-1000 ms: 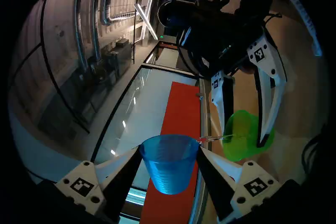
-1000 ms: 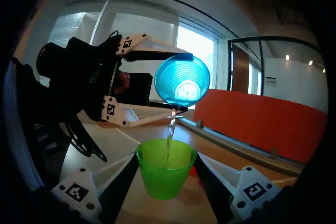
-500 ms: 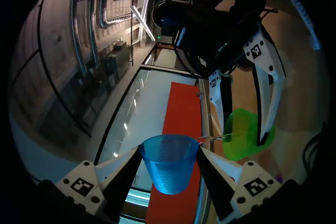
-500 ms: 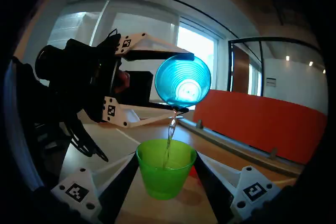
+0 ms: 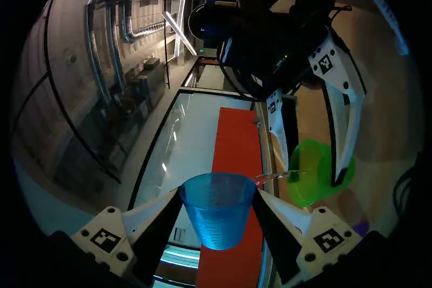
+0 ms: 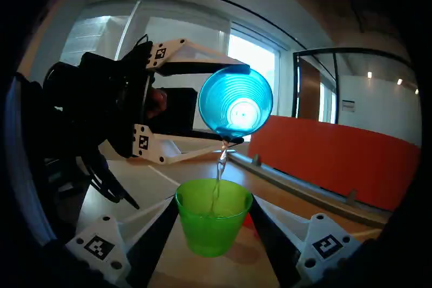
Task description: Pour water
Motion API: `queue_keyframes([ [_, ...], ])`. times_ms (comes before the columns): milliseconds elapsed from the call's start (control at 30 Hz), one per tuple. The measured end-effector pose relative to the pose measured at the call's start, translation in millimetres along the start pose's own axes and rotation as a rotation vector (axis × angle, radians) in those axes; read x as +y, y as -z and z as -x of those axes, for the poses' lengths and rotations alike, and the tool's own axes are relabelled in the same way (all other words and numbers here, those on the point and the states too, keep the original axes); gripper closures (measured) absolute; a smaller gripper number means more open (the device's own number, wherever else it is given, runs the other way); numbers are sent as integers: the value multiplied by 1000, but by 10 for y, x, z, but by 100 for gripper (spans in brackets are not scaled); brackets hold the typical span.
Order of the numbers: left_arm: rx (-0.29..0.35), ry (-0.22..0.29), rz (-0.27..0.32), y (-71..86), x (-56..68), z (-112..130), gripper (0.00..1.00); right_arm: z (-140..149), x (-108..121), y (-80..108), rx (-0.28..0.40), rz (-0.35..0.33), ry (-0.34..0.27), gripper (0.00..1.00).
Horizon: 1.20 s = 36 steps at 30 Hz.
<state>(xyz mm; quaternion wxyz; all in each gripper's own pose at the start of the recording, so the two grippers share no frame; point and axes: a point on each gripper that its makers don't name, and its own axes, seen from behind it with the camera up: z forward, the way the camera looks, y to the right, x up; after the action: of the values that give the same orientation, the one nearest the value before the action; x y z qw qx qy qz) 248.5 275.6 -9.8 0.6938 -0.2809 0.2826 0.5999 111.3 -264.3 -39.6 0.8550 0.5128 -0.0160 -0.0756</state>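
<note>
Blue cup point(image 6: 235, 101) is tipped right over on its side, mouth facing the right gripper view, pinched by the left gripper point(image 6: 236, 103) with one finger on top of the rim and one below. A thin stream of water point(image 6: 218, 166) twists off its lower lip and drops straight into the green cup point(image 6: 213, 223) just beneath. That green cup stands upright and open, clamped on both sides by the right gripper point(image 6: 214, 201), over the desk point(image 6: 162, 177), towards the edge that runs along the orange panel point(image 6: 335, 153). Whether its base touches the wood, I cannot tell. There is water in the green cup, though its level is hard to read through the plastic. In the blue one only a trickle runs at the lip, and its bottom shows bare and bright. The count: two cups, one blue and one green; two grippers, each closed on its own cup; one stream between them.
</note>
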Motion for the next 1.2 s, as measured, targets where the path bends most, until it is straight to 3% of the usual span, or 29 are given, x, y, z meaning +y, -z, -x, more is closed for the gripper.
queue_keyframes([
  [1200, 1, -143, -17, 2, -102, -51, 12, -13, 32, 20, 9, 17, 1, 8],
])
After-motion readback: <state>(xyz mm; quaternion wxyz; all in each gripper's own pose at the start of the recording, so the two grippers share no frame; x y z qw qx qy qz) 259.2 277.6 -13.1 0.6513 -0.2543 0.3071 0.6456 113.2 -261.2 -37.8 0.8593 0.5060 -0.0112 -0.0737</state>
